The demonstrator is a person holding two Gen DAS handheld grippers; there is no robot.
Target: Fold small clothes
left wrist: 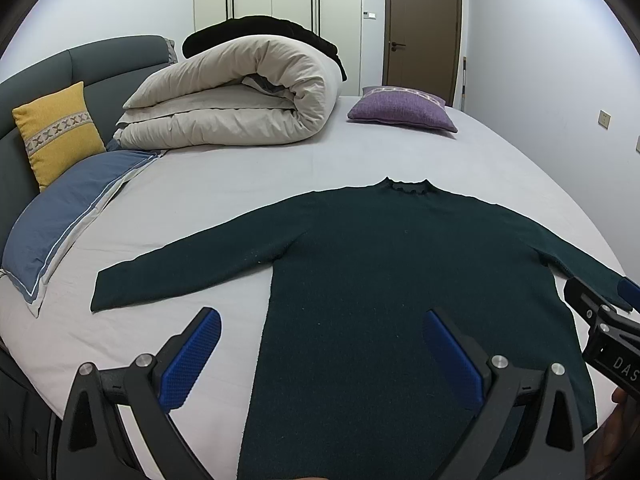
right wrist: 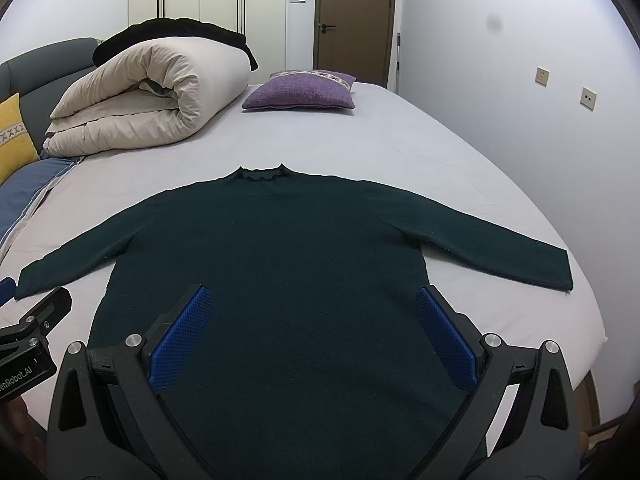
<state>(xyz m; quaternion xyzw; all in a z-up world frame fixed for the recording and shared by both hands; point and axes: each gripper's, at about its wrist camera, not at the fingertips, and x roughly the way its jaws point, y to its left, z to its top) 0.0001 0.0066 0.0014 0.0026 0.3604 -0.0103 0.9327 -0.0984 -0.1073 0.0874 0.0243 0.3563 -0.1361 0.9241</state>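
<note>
- Left tool (left wrist: pixel 322 342) and right tool (right wrist: pixel 314 320) both hang spread wide, pinching nothing, above the hem end of the dark green sweater (right wrist: pixel 272 264) lying flat on the bed (right wrist: pixel 400 148).
- Risk: a pinch could catch the bedsheet too, dragging the sweater crooked.
- Only the left view shows the whole yellow cushion (left wrist: pixel 60 132); the right view alone shows the right cuff.

Your left wrist view cuts the dark green knit sweater (left wrist: pixel 400 280) at its hem, its right cuff hidden behind the right hand-held gripper (left wrist: pixel 600 312). The black bundle (right wrist: pixel 176 32) behind the rolled cream duvet (right wrist: pixel 152 92) is possibly clothing.
</note>
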